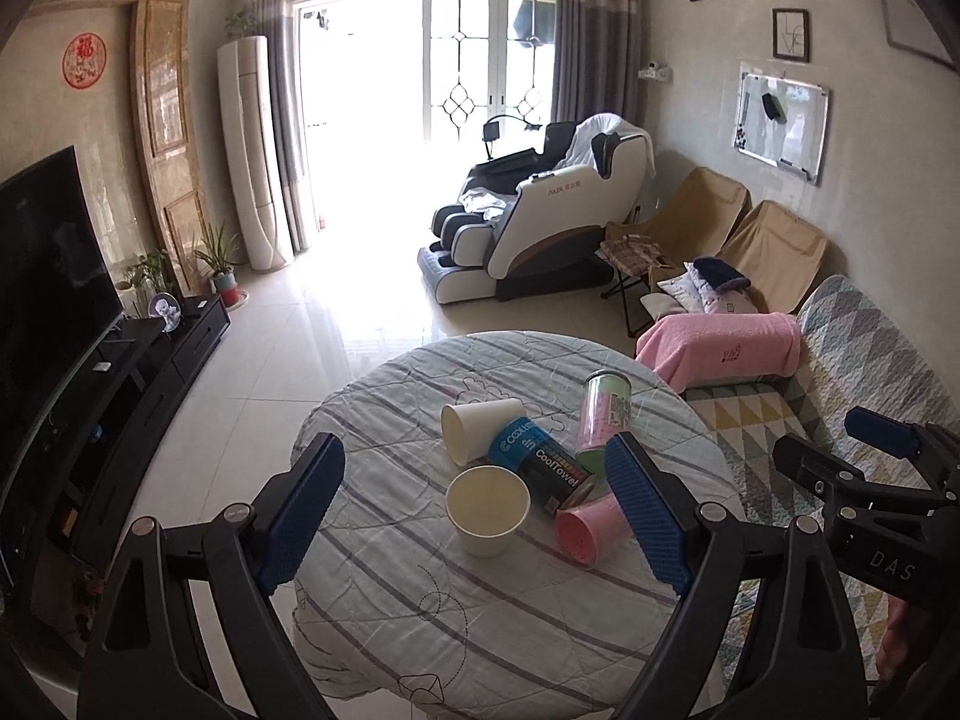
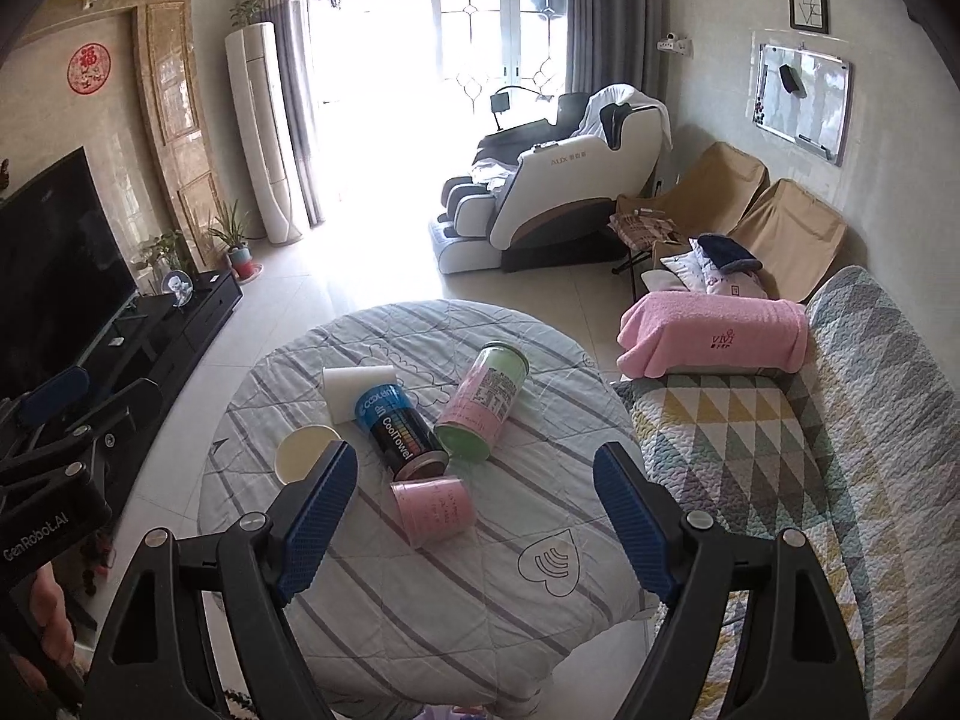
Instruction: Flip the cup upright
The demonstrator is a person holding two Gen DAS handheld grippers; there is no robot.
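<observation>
A round table (image 1: 480, 618) with a striped cloth holds several cups. A white paper cup (image 1: 487, 510) stands upright, also in the right wrist view (image 2: 306, 451). Another white paper cup (image 1: 480, 427) lies on its side (image 2: 359, 391). A pink cup (image 1: 591, 527) lies on its side (image 2: 433, 510). A black and blue CoolTowel can (image 1: 543, 467) and a pink-green can (image 1: 603, 420) lie down too. My left gripper (image 1: 480, 510) is open above the table, around the upright cup in view. My right gripper (image 2: 474, 525) is open above the pink cup.
A sofa (image 2: 780, 450) with a patterned quilt and a pink towel (image 2: 714, 333) runs along the table's right side. A TV (image 1: 48, 276) on a dark cabinet stands left. A massage chair (image 1: 540, 222) stands beyond the table. Tiled floor lies between.
</observation>
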